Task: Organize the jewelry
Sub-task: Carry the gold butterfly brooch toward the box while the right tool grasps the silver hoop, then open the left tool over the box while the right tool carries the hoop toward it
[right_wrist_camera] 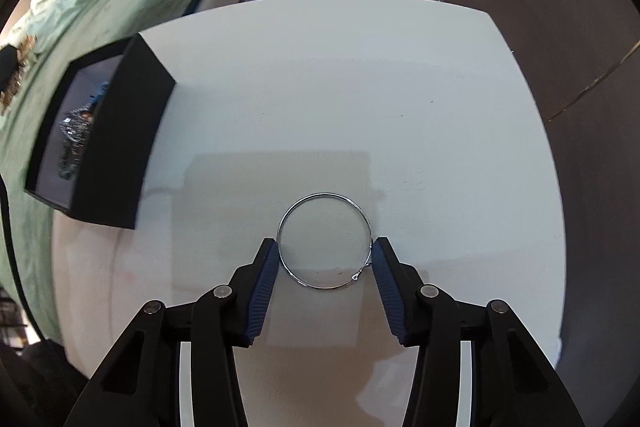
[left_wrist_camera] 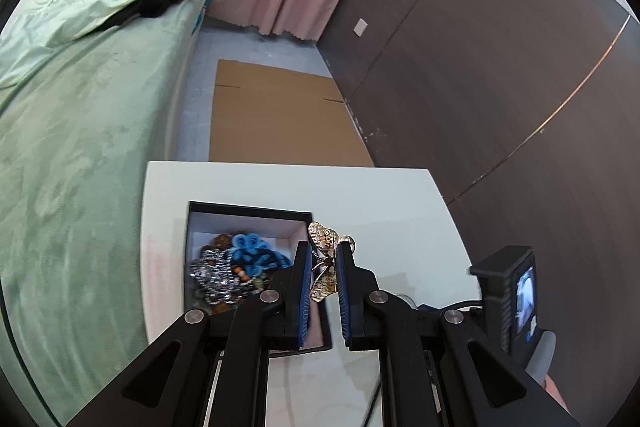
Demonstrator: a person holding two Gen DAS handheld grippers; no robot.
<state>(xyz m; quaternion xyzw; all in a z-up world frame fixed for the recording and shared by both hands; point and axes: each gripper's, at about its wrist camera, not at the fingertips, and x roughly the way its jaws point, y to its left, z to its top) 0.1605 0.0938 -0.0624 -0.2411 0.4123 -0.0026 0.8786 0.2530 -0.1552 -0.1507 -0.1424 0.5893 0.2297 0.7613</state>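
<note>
1. Now, the gold butterfly brooch [left_wrist_camera: 326,263] is pinched in the left gripper's [left_wrist_camera: 325,269] jaws, just beside the black box [left_wrist_camera: 250,207], above its right edge.
2. The box already holds beads; brooch and silver hoop [right_wrist_camera: 325,239] remain out.
3. The hoop lies on the desk [right_wrist_camera: 360,87] between the right gripper's [right_wrist_camera: 325,257] spread jaws, which touch its sides.

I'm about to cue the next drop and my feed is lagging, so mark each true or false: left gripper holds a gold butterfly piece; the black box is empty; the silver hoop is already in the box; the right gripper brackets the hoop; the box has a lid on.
1. The left gripper holds a gold butterfly ornament. True.
2. The black box is empty. False: it holds a blue knotted piece and beaded jewelry.
3. The silver hoop is in the box. False: it lies on the white table.
4. The right gripper brackets the hoop. True.
5. The box is lidded. False: it is open.
</note>
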